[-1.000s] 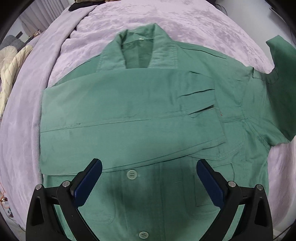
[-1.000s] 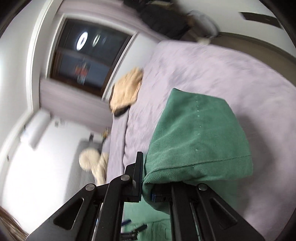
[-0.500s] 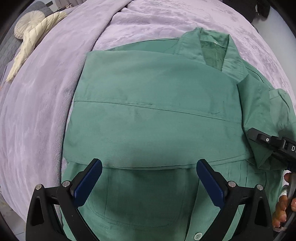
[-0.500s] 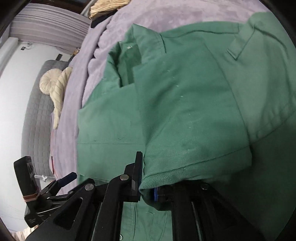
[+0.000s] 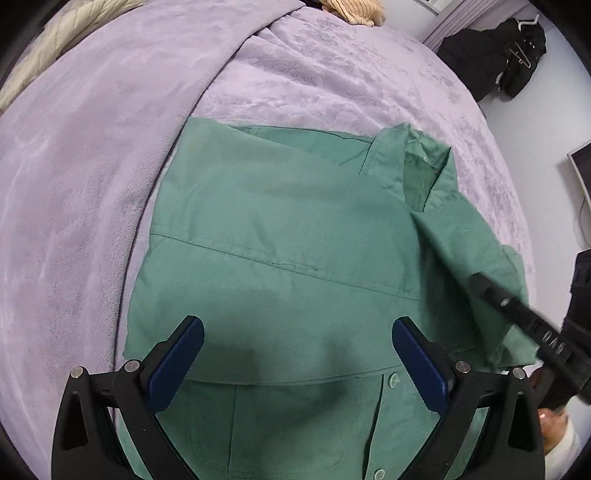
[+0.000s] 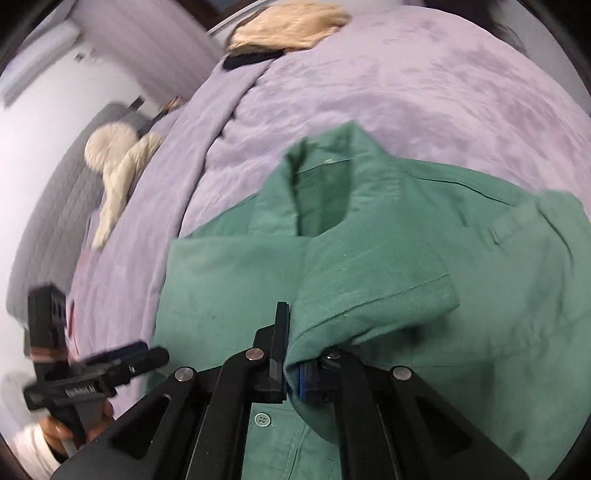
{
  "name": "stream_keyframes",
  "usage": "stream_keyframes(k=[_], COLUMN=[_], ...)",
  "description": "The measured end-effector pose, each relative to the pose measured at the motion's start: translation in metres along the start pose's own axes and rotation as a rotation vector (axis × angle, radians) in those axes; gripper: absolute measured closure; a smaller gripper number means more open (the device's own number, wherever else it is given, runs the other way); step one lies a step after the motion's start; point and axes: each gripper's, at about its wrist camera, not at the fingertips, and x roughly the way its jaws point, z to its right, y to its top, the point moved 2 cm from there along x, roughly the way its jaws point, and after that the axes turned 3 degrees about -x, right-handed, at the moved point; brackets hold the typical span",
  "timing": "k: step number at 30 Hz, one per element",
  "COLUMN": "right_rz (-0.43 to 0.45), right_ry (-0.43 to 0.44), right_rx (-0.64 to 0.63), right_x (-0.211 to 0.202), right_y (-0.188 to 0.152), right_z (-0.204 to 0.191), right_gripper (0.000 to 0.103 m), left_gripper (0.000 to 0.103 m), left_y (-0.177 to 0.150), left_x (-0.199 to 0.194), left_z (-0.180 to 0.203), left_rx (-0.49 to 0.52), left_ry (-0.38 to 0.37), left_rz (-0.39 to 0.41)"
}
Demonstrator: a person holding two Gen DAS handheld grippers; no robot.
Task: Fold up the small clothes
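Green shirt [image 5: 280,258] flat on lilac bed [image 5: 85,192], bare bedding around, left hand-held gripper [image 5: 295,363] open above it, right hand-held gripper [image 6: 293,369] clamped on shirt's sleeve [image 6: 373,299]

You are working in a bedroom of a home. A wide bed under a lilac plush blanket [image 5: 110,155] is filling both views and carrying a green shirt [image 5: 288,236] laid flat near its near edge. A cream knotted cushion [image 6: 118,162] is resting at the bed's left edge against a grey quilted headboard [image 6: 48,229]. A tan knitted garment [image 6: 288,26] is lying at the bed's far edge. Dark clothes on a hanger [image 5: 495,55] are hanging off the far right corner, beside pale curtains [image 6: 147,44] and plain white walls.
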Motion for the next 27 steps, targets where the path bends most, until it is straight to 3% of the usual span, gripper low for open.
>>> stream_keyframes(k=[6, 8, 10, 12, 15, 20, 21, 22, 25, 27], right_rz=[-0.198, -0.238, -0.249, -0.249, -0.220, -0.127, -0.110, -0.112, -0.093, -0.098], right_ry=[-0.009, 0.002, 0.060, 0.087, 0.121, 0.225, 0.259, 0.272, 0.315, 0.370], right_rx=[-0.215, -0.210, -0.188, -0.186, -0.087, 0.345, 0.403, 0.423, 0.381, 0.268], right_x=[0.059, 0.065, 0.059, 0.049, 0.027, 0.020, 0.024, 0.029, 0.040, 0.046], right_y=[-0.037, -0.048, -0.053, -0.057, -0.062, -0.057, -0.055, -0.054, -0.045, -0.037], right_z=[-0.051, -0.053, -0.053, -0.053, -0.036, 0.034, 0.041, 0.044, 0.029, -0.001], right_gripper=[0.092, 0.077, 0.038, 0.030, 0.030, 0.034, 0.054, 0.081, 0.085, 0.085], left_gripper=[0.001, 0.001, 0.001, 0.001, 0.001, 0.001, 0.001, 0.001, 0.001, 0.001], left_y=[0.003, 0.002, 0.000, 0.001, 0.001, 0.002, 0.003, 0.004, 0.010, 0.013], left_x=[0.035, 0.045, 0.049, 0.052, 0.052, 0.050, 0.048, 0.047, 0.044, 0.048], left_z=[0.001, 0.007, 0.016, 0.027, 0.040, 0.039, 0.036, 0.034, 0.027, 0.021], left_rx=[-0.077, -0.068, -0.055, -0.040, -0.006, -0.035, -0.040, -0.042, -0.040, -0.071], left_ry=[-0.111, -0.121, -0.146, -0.174, -0.172, -0.158, -0.166, -0.177, -0.233, -0.334], left_rz=[-0.067, -0.086, -0.100, -0.108, -0.109, -0.107, -0.106, -0.108, -0.123, -0.166])
